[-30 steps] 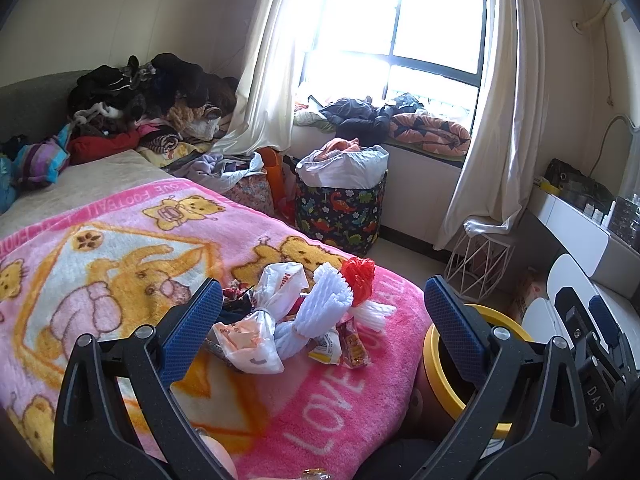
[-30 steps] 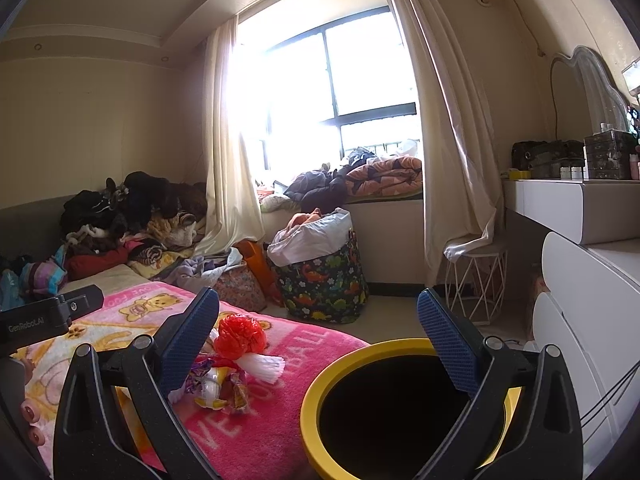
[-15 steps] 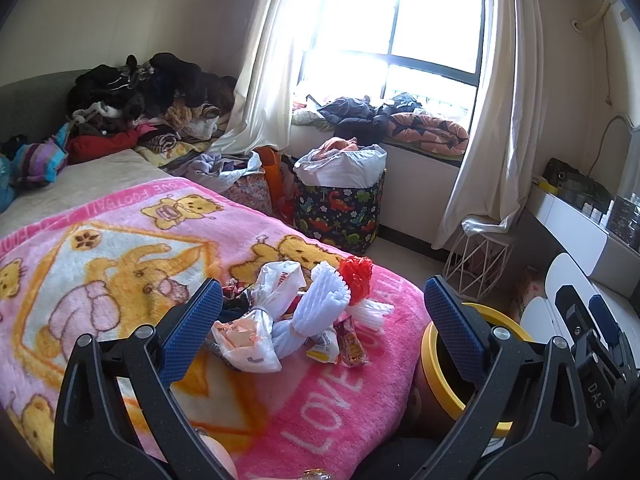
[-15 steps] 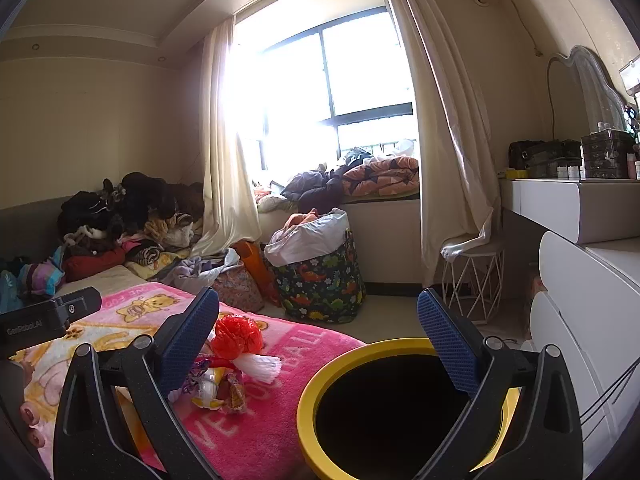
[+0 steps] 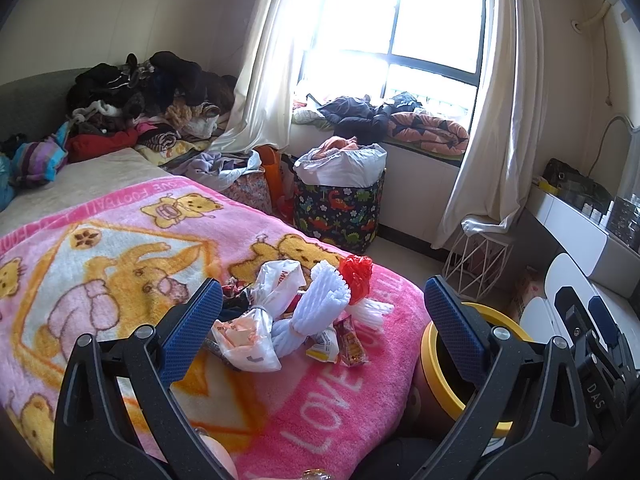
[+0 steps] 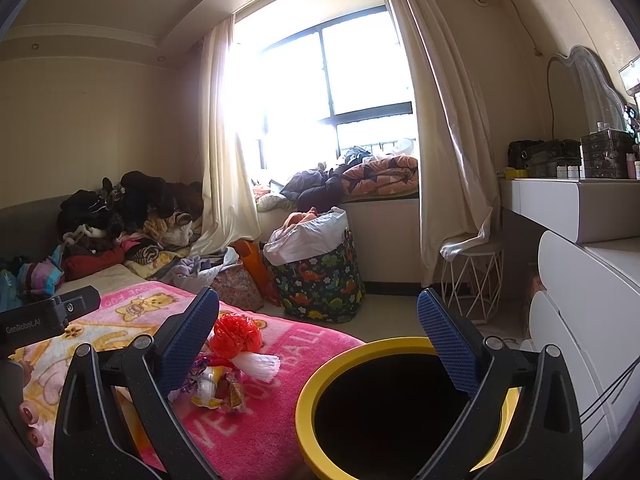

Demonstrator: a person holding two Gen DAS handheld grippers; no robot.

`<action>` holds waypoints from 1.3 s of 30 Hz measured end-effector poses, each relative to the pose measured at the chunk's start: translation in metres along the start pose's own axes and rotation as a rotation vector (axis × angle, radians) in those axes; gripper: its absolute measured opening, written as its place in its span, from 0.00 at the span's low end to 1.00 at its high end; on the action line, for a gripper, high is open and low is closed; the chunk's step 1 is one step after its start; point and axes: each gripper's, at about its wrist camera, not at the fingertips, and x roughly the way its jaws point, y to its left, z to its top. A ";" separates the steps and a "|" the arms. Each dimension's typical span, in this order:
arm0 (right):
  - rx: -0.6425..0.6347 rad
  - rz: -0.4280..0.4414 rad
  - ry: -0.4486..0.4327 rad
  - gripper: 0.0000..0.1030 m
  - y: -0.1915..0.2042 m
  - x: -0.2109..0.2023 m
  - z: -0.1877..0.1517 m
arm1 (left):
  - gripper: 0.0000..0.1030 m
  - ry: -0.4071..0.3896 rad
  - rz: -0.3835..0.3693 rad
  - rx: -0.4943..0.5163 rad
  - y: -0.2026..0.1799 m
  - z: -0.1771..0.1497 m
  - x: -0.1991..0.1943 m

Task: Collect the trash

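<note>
Both the left gripper (image 5: 322,316) and right gripper (image 6: 318,330) gape empty; trash pile (image 5: 296,316) lies on the pink blanket (image 5: 120,248) beside the yellow-rimmed bin (image 6: 360,354)

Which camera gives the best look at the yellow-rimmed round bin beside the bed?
The right wrist view: the yellow-rimmed round bin shows its whole dark opening. The left wrist view catches only part of its rim, behind a gripper finger.
</note>
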 end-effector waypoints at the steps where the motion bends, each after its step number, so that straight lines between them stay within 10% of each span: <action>1: 0.000 0.000 -0.001 0.94 0.000 0.000 0.000 | 0.90 0.000 0.000 0.000 0.000 0.000 0.000; 39: -0.068 0.347 0.270 0.94 0.096 0.092 0.008 | 0.90 0.113 0.121 -0.272 0.132 -0.004 0.025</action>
